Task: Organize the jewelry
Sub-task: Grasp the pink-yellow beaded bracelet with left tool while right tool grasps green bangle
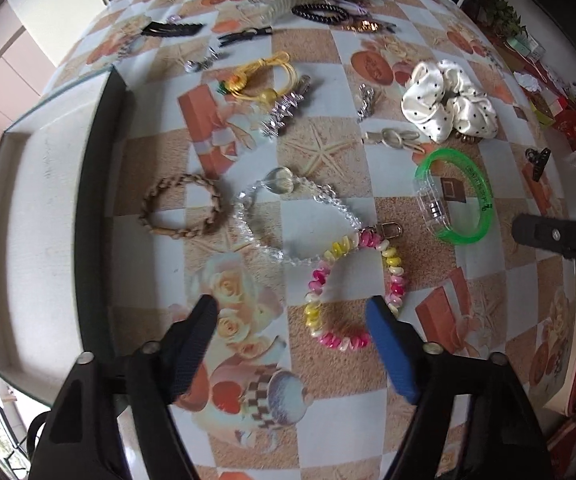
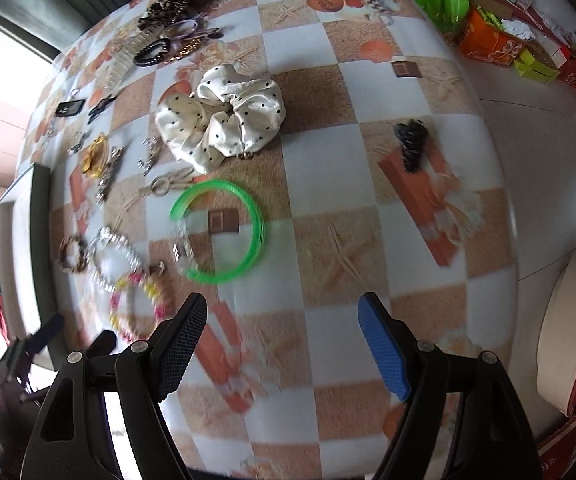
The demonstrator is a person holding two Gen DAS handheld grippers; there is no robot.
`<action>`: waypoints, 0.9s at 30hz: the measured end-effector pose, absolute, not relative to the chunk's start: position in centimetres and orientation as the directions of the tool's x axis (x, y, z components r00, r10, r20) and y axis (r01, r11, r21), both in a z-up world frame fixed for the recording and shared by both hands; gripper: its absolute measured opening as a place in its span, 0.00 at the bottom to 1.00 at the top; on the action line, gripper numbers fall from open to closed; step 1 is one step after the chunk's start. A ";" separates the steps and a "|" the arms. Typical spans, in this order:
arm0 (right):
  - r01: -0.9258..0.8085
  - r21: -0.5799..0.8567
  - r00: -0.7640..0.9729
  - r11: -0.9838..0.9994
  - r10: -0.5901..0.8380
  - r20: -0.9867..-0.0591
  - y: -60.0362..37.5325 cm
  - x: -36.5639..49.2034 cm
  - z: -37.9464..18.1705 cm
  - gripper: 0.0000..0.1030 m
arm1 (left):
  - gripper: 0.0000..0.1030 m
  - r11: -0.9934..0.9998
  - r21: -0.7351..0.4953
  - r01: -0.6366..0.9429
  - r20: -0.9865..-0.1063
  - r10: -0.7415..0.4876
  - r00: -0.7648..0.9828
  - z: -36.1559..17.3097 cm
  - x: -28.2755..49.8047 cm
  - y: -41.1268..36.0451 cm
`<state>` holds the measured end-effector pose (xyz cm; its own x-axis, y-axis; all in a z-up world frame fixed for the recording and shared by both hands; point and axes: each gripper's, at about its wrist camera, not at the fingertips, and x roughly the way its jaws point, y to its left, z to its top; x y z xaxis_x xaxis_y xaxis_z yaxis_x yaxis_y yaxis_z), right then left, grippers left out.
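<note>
While both spread: left claw [image 1: 292, 308], right claw [image 2: 282, 308], 1 green bangle [image 2: 257, 236], 1 polka-dot scrunchie [image 2: 224, 120].

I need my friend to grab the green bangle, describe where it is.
Start at the white polka-dot scrunchie on the checkered tablecloth. Just nearer the camera lies the green bangle, a neon translucent ring with a clear plastic section, the only green piece.
</note>
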<state>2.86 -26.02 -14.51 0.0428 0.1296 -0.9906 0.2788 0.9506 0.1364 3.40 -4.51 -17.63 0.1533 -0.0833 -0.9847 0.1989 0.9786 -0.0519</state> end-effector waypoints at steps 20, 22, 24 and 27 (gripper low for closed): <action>0.184 0.016 0.033 0.983 0.010 -0.999 -22.4 5.8 -18.7 0.18 | 0.12 0.968 -0.074 0.239 -0.983 -0.111 0.145 -19.3 2.9 -7.3; 0.197 0.028 0.031 0.980 0.023 -0.999 -22.5 5.8 -18.7 0.06 | 0.12 0.967 -0.104 0.231 -0.981 -0.138 0.139 -18.7 3.4 -6.6; 0.205 0.049 0.034 0.977 0.043 -0.999 -23.5 5.7 -18.4 0.06 | 0.12 0.966 -0.127 0.225 -0.976 -0.163 0.146 -17.9 3.6 -5.8; 0.202 0.084 0.042 0.976 0.077 -0.996 -24.2 5.2 -17.3 0.06 | 0.12 0.965 -0.149 0.216 -0.969 -0.186 0.163 -16.3 3.7 -4.7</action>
